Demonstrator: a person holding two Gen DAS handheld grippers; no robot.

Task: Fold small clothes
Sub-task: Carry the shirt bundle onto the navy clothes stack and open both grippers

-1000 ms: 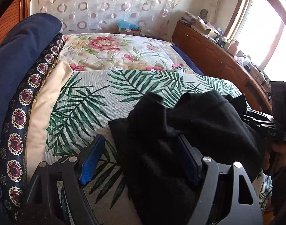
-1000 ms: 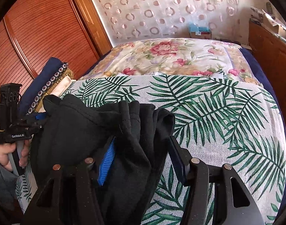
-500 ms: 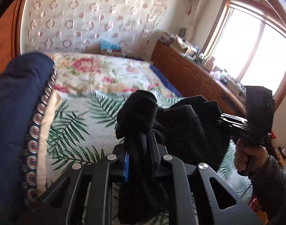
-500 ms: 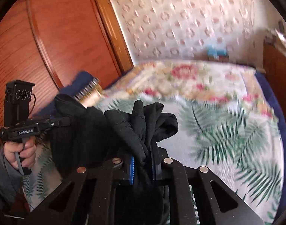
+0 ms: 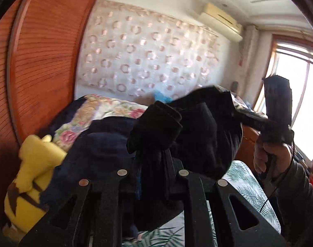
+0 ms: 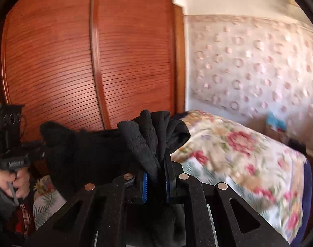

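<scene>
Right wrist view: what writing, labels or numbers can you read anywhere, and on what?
White lettering on the side of the left hand-held gripper: blurred, not readable.
Black garment: no writing visible.
Wardrobe door and flowered bedspread: none.

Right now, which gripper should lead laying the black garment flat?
Neither clearly: left gripper and right gripper both pinch bunched corners of the black garment, held up above the bed. Probably lower both together.

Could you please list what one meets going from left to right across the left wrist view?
Wooden wardrobe door → yellow plush toy → black garment clamped in the left hand-held gripper → right hand-held gripper → window.
</scene>
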